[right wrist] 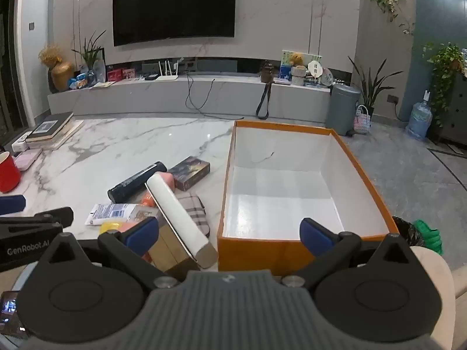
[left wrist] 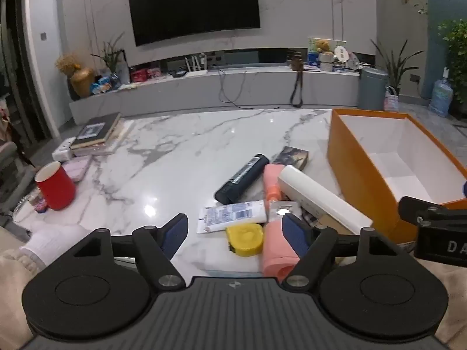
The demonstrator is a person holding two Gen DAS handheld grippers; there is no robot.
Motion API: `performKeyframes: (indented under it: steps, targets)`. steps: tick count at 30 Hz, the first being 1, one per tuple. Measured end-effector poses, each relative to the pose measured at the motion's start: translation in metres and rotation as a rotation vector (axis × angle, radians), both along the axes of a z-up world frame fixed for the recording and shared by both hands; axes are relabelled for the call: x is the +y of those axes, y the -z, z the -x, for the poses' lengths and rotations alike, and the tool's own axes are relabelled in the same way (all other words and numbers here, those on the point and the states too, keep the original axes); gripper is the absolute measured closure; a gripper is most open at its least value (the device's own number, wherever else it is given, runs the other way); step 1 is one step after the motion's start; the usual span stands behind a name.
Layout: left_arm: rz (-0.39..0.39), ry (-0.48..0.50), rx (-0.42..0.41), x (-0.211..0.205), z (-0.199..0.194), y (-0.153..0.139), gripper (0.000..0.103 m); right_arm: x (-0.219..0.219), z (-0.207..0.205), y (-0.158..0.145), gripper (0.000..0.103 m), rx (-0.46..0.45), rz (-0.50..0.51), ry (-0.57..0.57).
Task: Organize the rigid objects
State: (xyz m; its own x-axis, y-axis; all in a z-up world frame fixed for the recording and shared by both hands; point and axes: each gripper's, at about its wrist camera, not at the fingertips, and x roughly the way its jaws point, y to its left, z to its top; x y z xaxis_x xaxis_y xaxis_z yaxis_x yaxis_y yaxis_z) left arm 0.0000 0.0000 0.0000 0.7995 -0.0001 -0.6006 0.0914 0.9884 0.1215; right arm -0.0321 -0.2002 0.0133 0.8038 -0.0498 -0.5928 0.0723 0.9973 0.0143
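Orange box [right wrist: 280, 255]: empty, near table [left wrist: 181, 157] edge.
Left gripper [left wrist: 235, 232]: fingers wide, holding nothing.
Right gripper [right wrist: 230, 233]: fingers fully apart, holding nothing.

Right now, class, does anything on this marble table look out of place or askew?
Yes. The long white box lies tilted across a jumbled pile beside the empty orange box, one end propped up. The dark bottle lies on its side.

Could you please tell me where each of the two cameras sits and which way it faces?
Left wrist: on the left gripper, tilted down at the clutter with the yellow tape measure; open blue fingers and a white-gloved hand show.
Right wrist: on the right gripper, over the near edge of the empty orange box; fingers open.
Shared: box, white tube, marble table.
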Motion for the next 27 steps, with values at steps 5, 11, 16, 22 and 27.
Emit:
performKeyframes:
  steps: [5, 11, 16, 22, 27]
  targets:
    - [0.024, 0.015, 0.009, -0.004, 0.002, 0.0, 0.019, 0.004, 0.001, -0.002, 0.002, -0.019, -0.007, -0.009]
    - [0.034, 0.041, -0.024, -0.007, 0.014, -0.004, 0.019, 0.009, 0.005, -0.002, 0.002, -0.031, 0.021, -0.008]
    - [0.069, 0.066, -0.004, -0.001, 0.008, -0.006, 0.018, 0.011, 0.006, -0.001, 0.002, -0.03, 0.025, -0.016]
    - [0.086, 0.058, -0.014, 0.001, 0.009, -0.008, 0.016, 0.011, 0.007, -0.003, 0.002, -0.041, 0.03, -0.022]
    - [0.071, 0.053, -0.025, 0.001, 0.01, -0.007, 0.02, 0.011, 0.009, -0.004, 0.002, -0.049, 0.034, -0.018]
